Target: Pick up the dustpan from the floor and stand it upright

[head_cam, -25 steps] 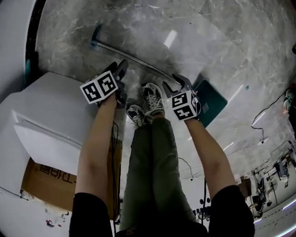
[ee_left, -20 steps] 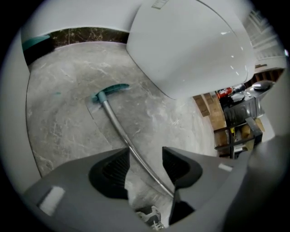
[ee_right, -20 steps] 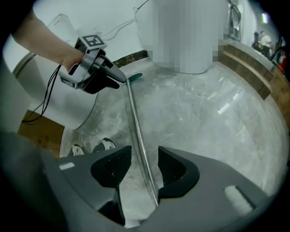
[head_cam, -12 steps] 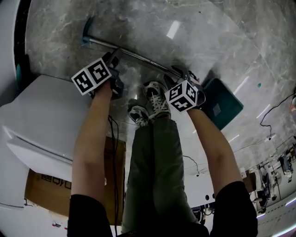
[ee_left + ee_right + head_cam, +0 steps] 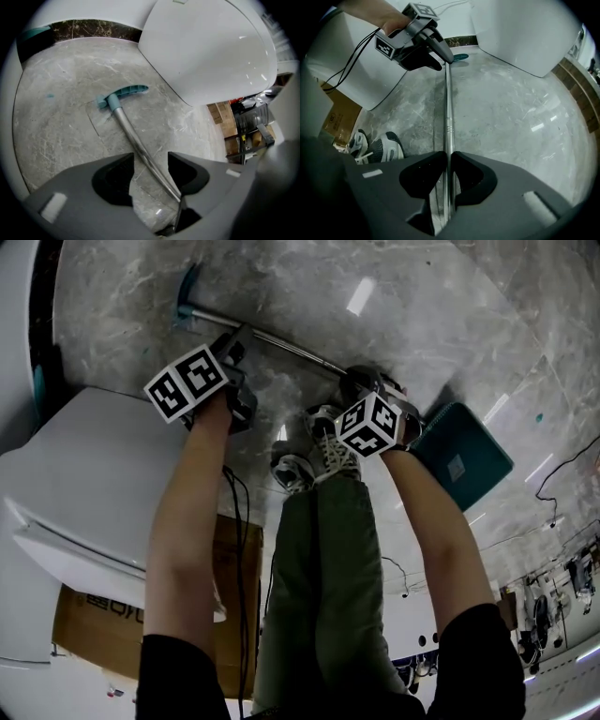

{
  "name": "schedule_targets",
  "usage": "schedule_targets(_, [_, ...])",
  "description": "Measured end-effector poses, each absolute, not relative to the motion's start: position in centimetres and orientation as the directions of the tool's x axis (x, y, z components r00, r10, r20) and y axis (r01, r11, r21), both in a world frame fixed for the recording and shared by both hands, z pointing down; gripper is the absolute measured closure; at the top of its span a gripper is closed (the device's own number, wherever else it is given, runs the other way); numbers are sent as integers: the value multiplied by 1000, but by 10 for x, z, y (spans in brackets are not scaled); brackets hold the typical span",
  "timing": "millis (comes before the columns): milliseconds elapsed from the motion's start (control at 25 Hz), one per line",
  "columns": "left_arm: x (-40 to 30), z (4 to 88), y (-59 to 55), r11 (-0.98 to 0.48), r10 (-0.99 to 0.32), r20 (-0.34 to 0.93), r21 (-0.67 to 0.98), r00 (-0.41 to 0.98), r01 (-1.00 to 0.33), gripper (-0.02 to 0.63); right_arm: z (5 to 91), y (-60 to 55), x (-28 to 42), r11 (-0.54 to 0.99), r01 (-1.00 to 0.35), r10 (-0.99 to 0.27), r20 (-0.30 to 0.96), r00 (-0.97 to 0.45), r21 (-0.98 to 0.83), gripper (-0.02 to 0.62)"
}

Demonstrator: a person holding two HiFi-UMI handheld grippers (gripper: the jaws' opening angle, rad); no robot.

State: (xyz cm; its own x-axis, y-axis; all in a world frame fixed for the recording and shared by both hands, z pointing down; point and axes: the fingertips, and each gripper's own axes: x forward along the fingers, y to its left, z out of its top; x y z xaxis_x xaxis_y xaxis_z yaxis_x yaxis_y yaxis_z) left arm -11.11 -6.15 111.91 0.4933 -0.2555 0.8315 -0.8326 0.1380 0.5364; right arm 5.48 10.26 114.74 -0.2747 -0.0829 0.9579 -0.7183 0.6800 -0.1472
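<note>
Dustpan (image 5: 464,465) lies flat on the marble floor (image 5: 422,315) just beyond the person's shoes (image 5: 323,448). Its teal pan is to the person's right, and its long metal handle (image 5: 281,341) runs from the pan toward the left, ending in a teal grip (image 5: 187,294) near the white cabinet (image 5: 84,484). The long axis thus runs across the body, level with the floor, and both tools stand over it — the right gripper (image 5: 361,382) at the pan end, the left gripper (image 5: 236,341) further along toward the grip. In the right gripper view the jaws have just been closing and sit narrow, pads on either side of the handle (image 5: 449,108) with no gap visible: the tube is clamped. In the left gripper view the jaws stand apart with the handle (image 5: 129,133) passing between them, nearer one jaw than the other. Neither pad is seen pressing, though contact low down cannot be ruled out. Assessment: the step in hand is securing the handle at two places before the lift. Standing it upright calls for the grip end to rise while the pan end pivots low — so the left gripper should close first. Risk: a smooth round tube may roll or slide in a single clamp.
</note>
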Motion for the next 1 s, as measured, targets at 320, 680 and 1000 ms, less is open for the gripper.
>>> schedule_targets(320, [-118, 1118, -61, 171, -270, 813, 568, 517, -805, 359, 1144, 102, 56, 684, -715, -79, 961, -265, -141, 518])
schedule_targets(680, [-106, 1081, -77, 75, -274, 798, 574, 537, -815, 359, 1113, 99, 60, 687, -713, -88, 959, -270, -138, 520])
schedule_targets(1000, [-79, 1012, -97, 6, -359, 715, 644, 599, -765, 439, 1072, 82, 63, 654, -744, -111, 956, -272, -136, 520])
